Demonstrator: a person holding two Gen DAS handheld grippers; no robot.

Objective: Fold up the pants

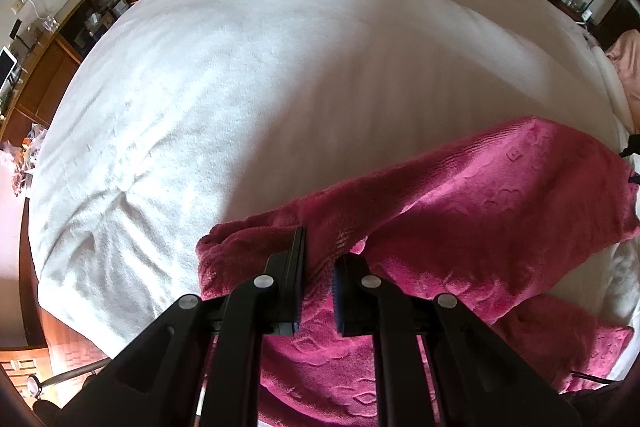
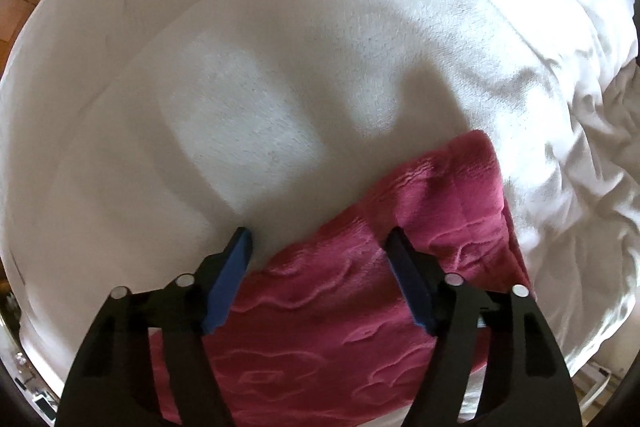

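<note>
The magenta fleece pants [image 1: 480, 195] lie on a white bed [image 1: 240, 87], stretched toward the right in the left wrist view. My left gripper [image 1: 320, 247] is nearly shut, its jaws pinching a raised fold of the pants at the near left end. In the right wrist view the pants [image 2: 440, 187] lie flat under my right gripper [image 2: 320, 239], whose jaws stand wide open just above the cloth, one finger [image 2: 236, 259] over the white cover, the other over the pants.
A wooden desk with clutter [image 1: 80, 7] runs along the left wall. A crumpled white duvet [image 2: 580, 147] is bunched at the right of the bed. A pink cloth [image 1: 628, 67] lies at the far right edge.
</note>
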